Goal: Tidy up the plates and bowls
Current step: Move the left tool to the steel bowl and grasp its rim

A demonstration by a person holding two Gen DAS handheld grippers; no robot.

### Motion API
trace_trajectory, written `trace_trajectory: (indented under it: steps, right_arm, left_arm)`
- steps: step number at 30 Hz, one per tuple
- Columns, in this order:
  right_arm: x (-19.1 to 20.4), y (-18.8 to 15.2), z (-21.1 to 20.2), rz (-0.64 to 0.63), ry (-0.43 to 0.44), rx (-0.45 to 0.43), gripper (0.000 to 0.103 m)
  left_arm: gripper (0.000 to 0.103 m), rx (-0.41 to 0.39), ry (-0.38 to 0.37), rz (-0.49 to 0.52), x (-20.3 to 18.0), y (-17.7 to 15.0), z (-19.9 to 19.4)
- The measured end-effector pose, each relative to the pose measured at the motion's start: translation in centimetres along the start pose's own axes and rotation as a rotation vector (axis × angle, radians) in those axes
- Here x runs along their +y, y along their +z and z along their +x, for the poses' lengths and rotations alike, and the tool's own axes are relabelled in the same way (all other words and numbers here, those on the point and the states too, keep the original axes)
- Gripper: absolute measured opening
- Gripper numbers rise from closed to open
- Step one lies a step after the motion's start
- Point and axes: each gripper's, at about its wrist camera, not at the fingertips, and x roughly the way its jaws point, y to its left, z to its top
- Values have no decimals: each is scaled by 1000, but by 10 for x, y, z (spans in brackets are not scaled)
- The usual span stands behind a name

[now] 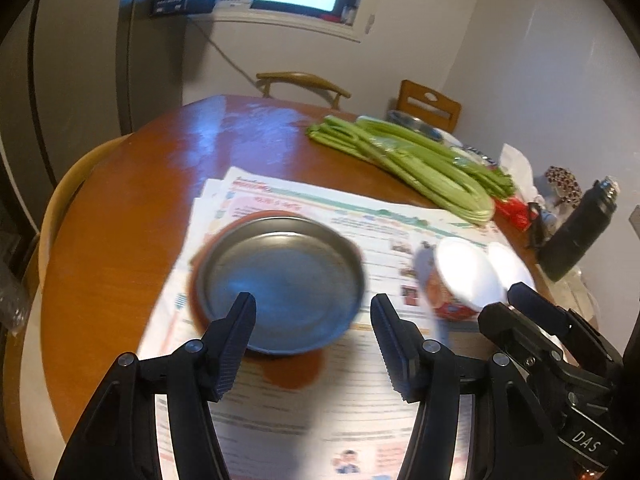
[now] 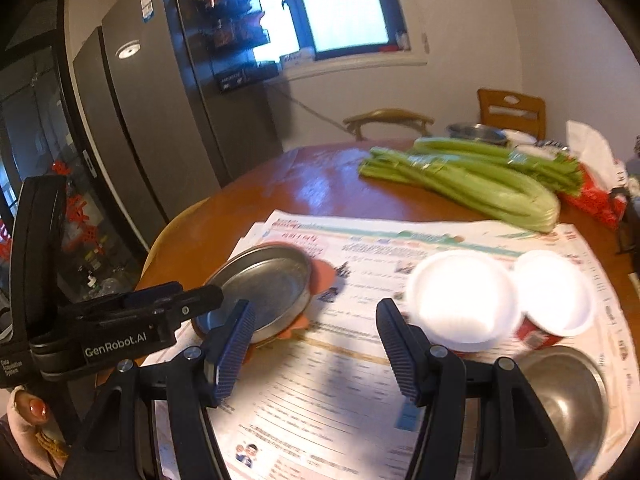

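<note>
I am hovering the left tool (image 1: pixel 313 306), jaws wide and empty, over the steel plate (image 1: pixel 280 280): stiff, slick; taking its near rim.

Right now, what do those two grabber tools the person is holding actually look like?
Both are black plastic. The left gripper and right gripper each have two flat fingers with ribbed dark-blue pads, joined by silver rivets. White lettering on the left one's body reads "GenRobot.AI"; the right one shows "DAS". The person's hand has a pink-painted nail.
</note>
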Motion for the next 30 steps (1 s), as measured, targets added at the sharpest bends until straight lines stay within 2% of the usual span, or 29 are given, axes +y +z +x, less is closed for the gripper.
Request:
trace_trajectory:
  steps: [7,15,21,30]
  right_arm:
    - [-22,-7,-38,-7,-57,-53,63]
    - [-63,-21,-69,26,-131,-71,63]
    - [-92,-33,-83,51,-173,-58,63]
    - [-134,-52,-93,92,-240,-21,63]
  left_arm:
    - [63,-14,-49,25,-43,-10,-8]
    - [64,18,-83,77,-95,-21,0]
    - [64,53,-106,122,-129,-31,11]
    - [64,107,-102,175,-165,-47,33]
